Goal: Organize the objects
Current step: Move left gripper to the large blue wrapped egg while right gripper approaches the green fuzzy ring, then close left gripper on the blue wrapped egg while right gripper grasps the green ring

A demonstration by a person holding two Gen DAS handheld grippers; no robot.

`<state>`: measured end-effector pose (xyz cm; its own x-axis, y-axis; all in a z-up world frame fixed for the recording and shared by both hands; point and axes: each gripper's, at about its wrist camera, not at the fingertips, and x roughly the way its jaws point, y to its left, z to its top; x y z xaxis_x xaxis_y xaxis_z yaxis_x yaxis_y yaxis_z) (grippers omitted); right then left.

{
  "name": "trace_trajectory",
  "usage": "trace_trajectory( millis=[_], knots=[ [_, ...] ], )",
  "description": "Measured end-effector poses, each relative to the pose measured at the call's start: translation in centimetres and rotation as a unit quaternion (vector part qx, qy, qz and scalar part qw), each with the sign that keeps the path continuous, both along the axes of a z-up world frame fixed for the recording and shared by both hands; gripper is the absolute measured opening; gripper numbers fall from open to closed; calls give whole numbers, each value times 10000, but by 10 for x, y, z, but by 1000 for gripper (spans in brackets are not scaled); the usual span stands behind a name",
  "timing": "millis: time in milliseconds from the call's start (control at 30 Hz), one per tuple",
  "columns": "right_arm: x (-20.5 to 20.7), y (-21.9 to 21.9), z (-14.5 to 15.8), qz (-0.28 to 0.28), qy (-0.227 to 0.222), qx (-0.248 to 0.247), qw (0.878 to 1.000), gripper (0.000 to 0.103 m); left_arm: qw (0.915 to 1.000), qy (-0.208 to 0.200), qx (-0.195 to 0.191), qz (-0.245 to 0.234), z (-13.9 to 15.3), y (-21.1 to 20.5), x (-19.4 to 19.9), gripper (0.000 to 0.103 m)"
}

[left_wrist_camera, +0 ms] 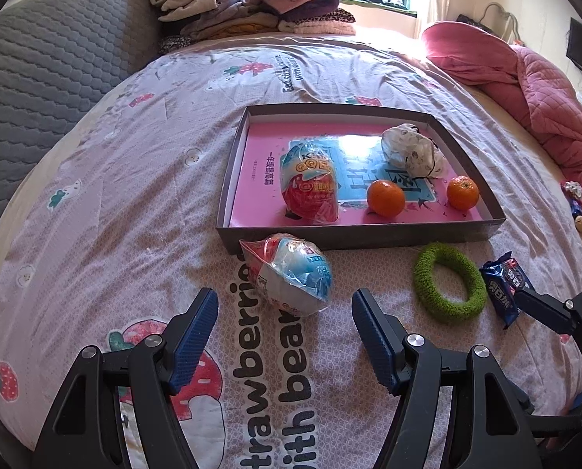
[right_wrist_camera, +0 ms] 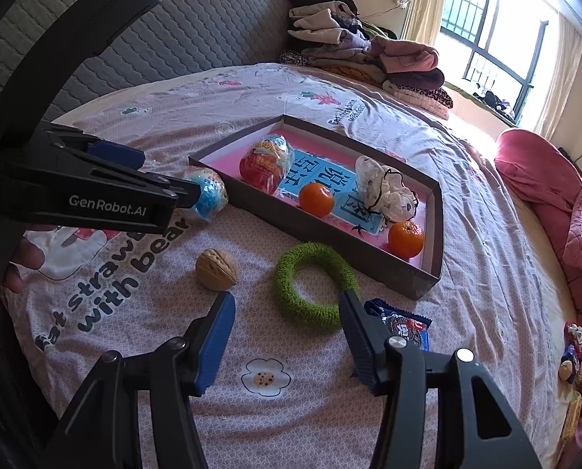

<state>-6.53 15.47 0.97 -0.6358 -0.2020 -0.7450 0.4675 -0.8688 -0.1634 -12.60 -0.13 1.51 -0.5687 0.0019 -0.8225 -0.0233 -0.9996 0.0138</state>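
A shallow box on the bed holds a wrapped red-and-blue toy egg, two oranges, and a white crumpled bag. A second wrapped egg lies just in front of the box. My left gripper is open right behind this egg. A green knitted ring, a walnut and a blue snack packet lie on the sheet. My right gripper is open at the ring's near side.
A pile of folded clothes sits at the far side of the bed. A pink quilt lies on the right. A grey padded headboard is on the left. Small items lie at the right edge.
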Motion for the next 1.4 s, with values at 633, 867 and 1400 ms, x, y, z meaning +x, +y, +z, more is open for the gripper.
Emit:
trace_trajectory(
  millis=[633, 867, 1400],
  knots=[
    [-14, -11, -28, -25, 138, 784, 9968, 55, 9994, -246, 111, 236, -26, 0, -32, 73],
    [-20, -20, -40, 61, 316, 1201, 9922, 55, 9990, -307, 110, 313, -33, -4, -44, 73],
    [-40, -36, -58, 60, 700, 1638, 9840, 48, 9969, -523, 221, 536, -54, -19, -63, 73]
  ],
)
